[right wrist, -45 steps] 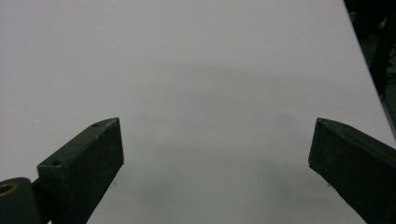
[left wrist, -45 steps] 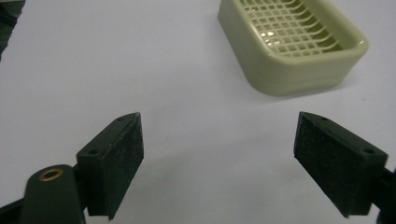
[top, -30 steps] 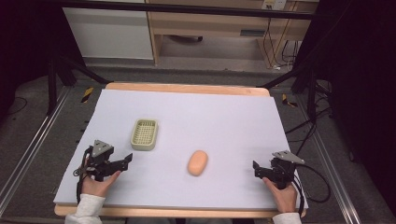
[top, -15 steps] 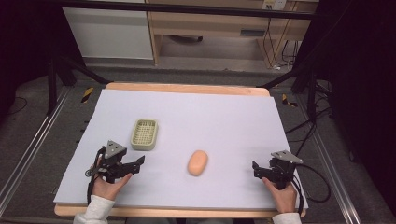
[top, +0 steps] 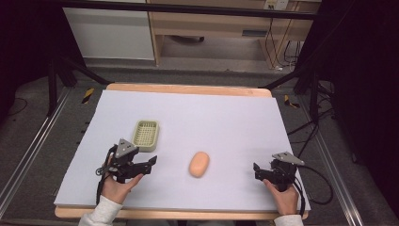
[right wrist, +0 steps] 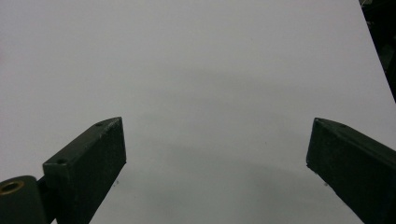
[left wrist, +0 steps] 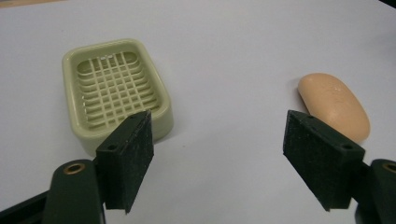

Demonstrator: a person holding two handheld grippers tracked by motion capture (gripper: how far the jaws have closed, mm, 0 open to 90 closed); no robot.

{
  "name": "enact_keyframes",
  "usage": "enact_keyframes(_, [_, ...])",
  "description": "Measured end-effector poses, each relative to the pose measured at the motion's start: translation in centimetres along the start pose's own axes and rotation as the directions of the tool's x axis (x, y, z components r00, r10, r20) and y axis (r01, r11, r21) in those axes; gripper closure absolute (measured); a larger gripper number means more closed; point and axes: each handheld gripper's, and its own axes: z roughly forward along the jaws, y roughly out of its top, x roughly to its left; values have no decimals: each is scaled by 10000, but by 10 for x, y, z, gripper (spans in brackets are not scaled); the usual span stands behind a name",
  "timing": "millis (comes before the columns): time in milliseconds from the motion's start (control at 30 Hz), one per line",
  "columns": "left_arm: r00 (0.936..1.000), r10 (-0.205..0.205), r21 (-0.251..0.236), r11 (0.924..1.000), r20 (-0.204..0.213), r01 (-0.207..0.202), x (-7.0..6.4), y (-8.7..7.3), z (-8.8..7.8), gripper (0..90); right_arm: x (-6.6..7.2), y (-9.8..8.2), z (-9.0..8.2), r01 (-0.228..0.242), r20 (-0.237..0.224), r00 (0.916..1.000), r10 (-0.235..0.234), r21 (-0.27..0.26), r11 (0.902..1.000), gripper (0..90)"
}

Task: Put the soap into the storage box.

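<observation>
A peach-coloured soap bar (top: 199, 164) lies on the white table cover (top: 216, 117), in the front middle. Left of it and a little farther back sits a pale green soap dish (top: 146, 135) with a grid floor, nothing in it. My left gripper (top: 147, 168) hovers just in front of the dish and points right toward the soap. Its jaws have just been closing a little, still apart with nothing between them. In the left gripper view (left wrist: 219, 140) the dish (left wrist: 114, 91) is ahead on the left and the soap (left wrist: 334, 106) on the right. My right gripper (top: 257, 172) rests open at the front right (right wrist: 217, 140).
The white cover lies on a wooden table whose front edge (top: 188, 214) runs just below both hands. Black cables (top: 320, 183) trail off the right side. Dark frame rails and wooden furniture (top: 211, 23) stand behind the table.
My left hand has moved right and slightly forward, from the table's left edge to just in front of the dish. The right hand, soap and dish have stayed put.
</observation>
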Motion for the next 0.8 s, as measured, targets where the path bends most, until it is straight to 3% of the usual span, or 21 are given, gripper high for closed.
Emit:
enact_keyframes(167, [9997,239,192,9995,74,-240,-8,4,4,241,2,0,0,27,-50,10000,-26,59,10000,53])
enact_keyframes(467, [9994,302,244,9992,170,-306,-17,14,10,246,4,1,1,-87,-293,9995,93,191,9998,57])
enact_keyframes(800, [9976,523,428,9976,451,-542,-32,26,20,243,3,2,1,-130,-225,9997,133,132,9998,57])
